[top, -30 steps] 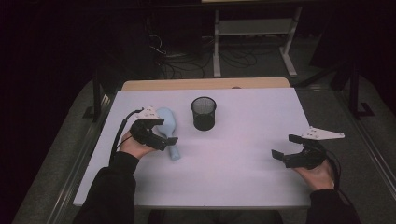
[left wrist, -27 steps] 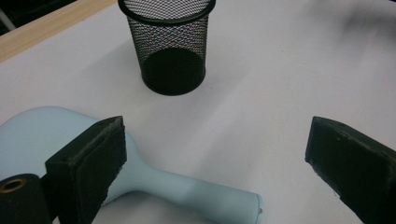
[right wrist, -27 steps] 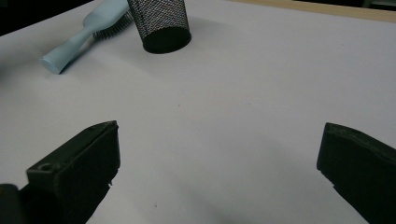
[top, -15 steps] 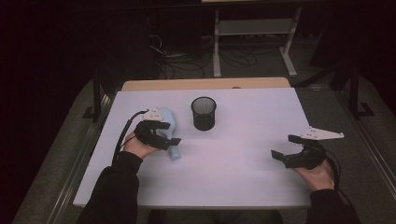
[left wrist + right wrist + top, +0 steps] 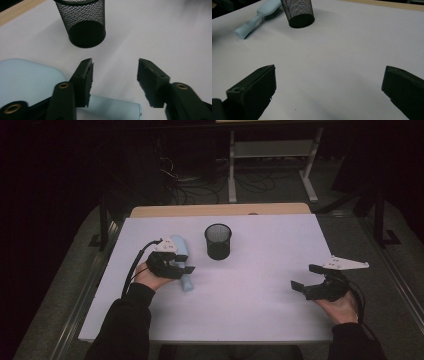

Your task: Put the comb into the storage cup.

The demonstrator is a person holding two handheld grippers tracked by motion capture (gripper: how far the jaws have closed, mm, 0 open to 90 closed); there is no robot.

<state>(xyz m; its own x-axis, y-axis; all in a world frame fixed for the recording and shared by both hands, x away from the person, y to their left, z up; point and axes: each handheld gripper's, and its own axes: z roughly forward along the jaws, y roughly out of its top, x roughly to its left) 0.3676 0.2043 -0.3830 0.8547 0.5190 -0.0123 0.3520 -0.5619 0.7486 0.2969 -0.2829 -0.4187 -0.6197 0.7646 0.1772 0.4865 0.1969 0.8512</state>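
Note:
A light blue hairbrush (image 5: 180, 249) lies on the white table (image 5: 250, 310), left of a black mesh cup (image 5: 218, 241). My left gripper (image 5: 188, 268) hovers low over the brush's handle. In the left gripper view the handle (image 5: 112, 108) runs across under the half-closed jaws, the head (image 5: 27, 80) at the left, the cup (image 5: 85, 22) ahead. The left gripper (image 5: 115, 62) has just been closing; its pads are not seen pressing the handle. My right gripper (image 5: 304, 276) rests at the right, open and empty (image 5: 329, 70); its view shows the brush (image 5: 259, 15) and cup (image 5: 298, 12) far off.
A bare wooden strip (image 5: 220, 210) borders the table's far edge. Beyond it stand a metal frame (image 5: 270, 165) and cables on a dark floor. White tabletop stretches between the two grippers.
The left gripper's jaws have narrowed over the brush handle, with the hand shifting only slightly. The right hand, the brush and the cup have kept still.

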